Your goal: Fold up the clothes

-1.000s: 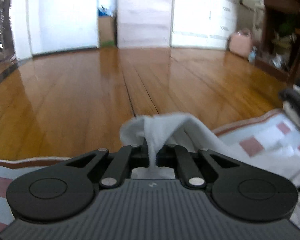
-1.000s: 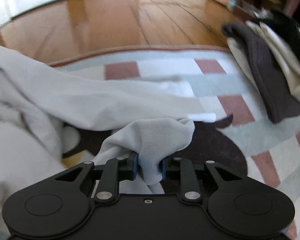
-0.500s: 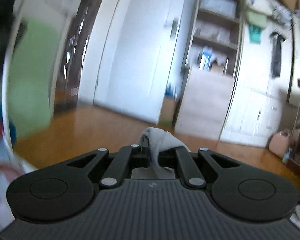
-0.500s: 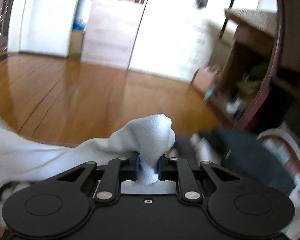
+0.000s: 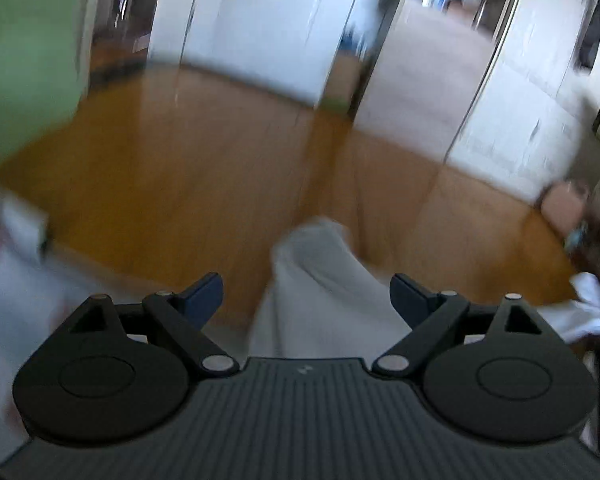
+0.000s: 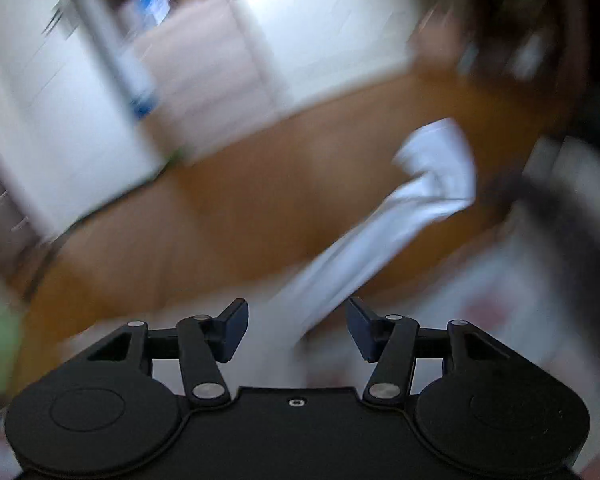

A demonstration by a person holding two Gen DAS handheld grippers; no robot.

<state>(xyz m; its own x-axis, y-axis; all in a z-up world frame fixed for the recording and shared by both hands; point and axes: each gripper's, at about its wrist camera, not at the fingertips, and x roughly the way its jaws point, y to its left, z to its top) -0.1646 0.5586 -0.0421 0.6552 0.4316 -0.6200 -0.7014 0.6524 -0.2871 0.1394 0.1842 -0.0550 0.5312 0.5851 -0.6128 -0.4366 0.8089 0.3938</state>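
Wooden floor [image 5: 204, 176] (blurred); white cabinet doors [image 5: 260, 20] behind; patterned rug [image 6: 512, 280] at lower right.

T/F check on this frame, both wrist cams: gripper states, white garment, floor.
1. The left gripper is clamped on the white garment. False: its jaws have just been opening and stand wide, with the cloth loose between them.
2. The right gripper is open. True: its jaws have just been opening, and the pads press on nothing.
3. The floor is grey tile. False: it is orange-brown wood.
4. In the right wrist view, white cloth runs up and to the right past the fingers. True.
5. Both views are sharp. False: both are motion-blurred.
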